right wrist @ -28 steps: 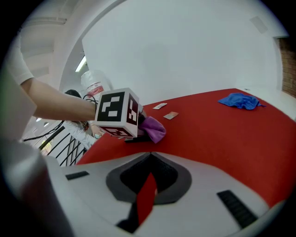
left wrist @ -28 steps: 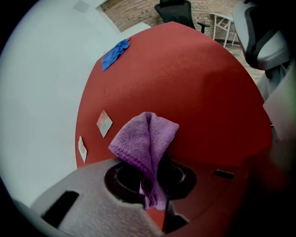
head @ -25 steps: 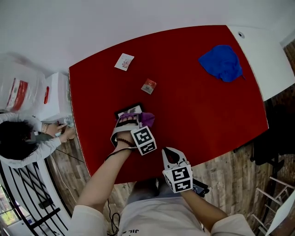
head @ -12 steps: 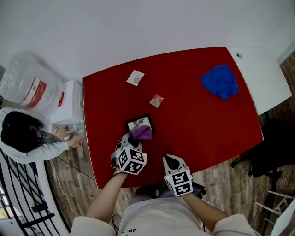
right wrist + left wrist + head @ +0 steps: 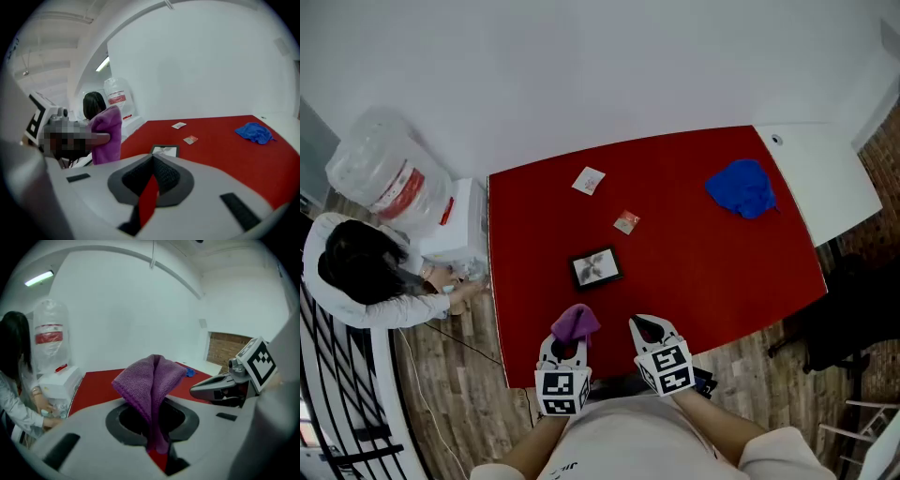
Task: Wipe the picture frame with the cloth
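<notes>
A small black picture frame [image 5: 596, 268] lies flat on the red table [image 5: 703, 253], and shows in the right gripper view as the frame [image 5: 164, 151]. My left gripper [image 5: 573, 330] is pulled back to the table's near edge, shut on a purple cloth [image 5: 576, 322] that stands up between its jaws as the cloth [image 5: 152, 380]. My right gripper [image 5: 648, 327] sits beside it at the near edge, shut with nothing in it. Both are well short of the frame.
A blue cloth [image 5: 742, 187] lies at the far right of the table. A white card [image 5: 589, 180] and a small red packet [image 5: 626, 222] lie beyond the frame. At the left a person [image 5: 366, 281] crouches by a white box [image 5: 455, 225] and a water bottle [image 5: 384, 178].
My left gripper has lifted the purple cloth off the frame and drawn it back to the near edge. The frame now lies uncovered. The right gripper has stayed put.
</notes>
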The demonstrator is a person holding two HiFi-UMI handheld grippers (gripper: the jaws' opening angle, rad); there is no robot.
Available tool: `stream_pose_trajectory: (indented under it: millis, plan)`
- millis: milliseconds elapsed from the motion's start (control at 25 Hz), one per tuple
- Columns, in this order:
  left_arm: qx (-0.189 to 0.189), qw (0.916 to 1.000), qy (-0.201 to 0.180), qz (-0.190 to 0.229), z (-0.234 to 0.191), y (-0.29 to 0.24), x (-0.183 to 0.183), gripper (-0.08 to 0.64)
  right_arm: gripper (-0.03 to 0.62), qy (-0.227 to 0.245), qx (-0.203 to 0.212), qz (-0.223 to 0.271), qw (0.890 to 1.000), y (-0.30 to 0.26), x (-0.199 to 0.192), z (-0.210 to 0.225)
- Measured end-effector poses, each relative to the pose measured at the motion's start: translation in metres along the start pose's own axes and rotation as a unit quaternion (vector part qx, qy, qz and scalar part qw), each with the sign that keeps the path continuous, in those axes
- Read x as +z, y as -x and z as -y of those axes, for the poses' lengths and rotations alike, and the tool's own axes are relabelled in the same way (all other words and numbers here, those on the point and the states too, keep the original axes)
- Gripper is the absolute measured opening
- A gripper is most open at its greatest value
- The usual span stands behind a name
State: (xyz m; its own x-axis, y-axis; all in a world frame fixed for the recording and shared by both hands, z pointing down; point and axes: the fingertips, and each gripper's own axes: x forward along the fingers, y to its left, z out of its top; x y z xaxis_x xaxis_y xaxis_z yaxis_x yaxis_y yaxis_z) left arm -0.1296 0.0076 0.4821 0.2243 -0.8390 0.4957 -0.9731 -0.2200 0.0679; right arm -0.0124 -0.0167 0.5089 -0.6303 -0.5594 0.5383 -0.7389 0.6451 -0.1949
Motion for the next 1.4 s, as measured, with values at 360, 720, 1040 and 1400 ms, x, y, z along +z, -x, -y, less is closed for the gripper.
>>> stream_pose_trajectory:
  millis: [360, 720, 1040, 1400]
  plan:
    - [0.046, 0.9972, 0.035, 0.048, -0.028, 0.036, 0.003, 0.063, 0.005, 0.001, 0.004, 0.028, 1.0, 0.014, 0.023, -0.037]
    - [0.035, 0.9974, 0.041, 0.049, -0.026, 0.049, -0.003, 0.063, 0.005, -0.005, -0.012, 0.024, 1.0, 0.017, 0.019, -0.051]
    - [0.03, 0.9972, 0.042, 0.055, -0.026, 0.054, -0.003, 0.063, 0.003, 0.004, -0.01, 0.016, 1.0, 0.017, 0.013, -0.064]
    - [0.028, 0.9972, 0.049, 0.05, -0.027, 0.06, -0.01, 0.063, 0.003, 0.005, -0.013, 0.013, 1.0, 0.021, 0.009, -0.07]
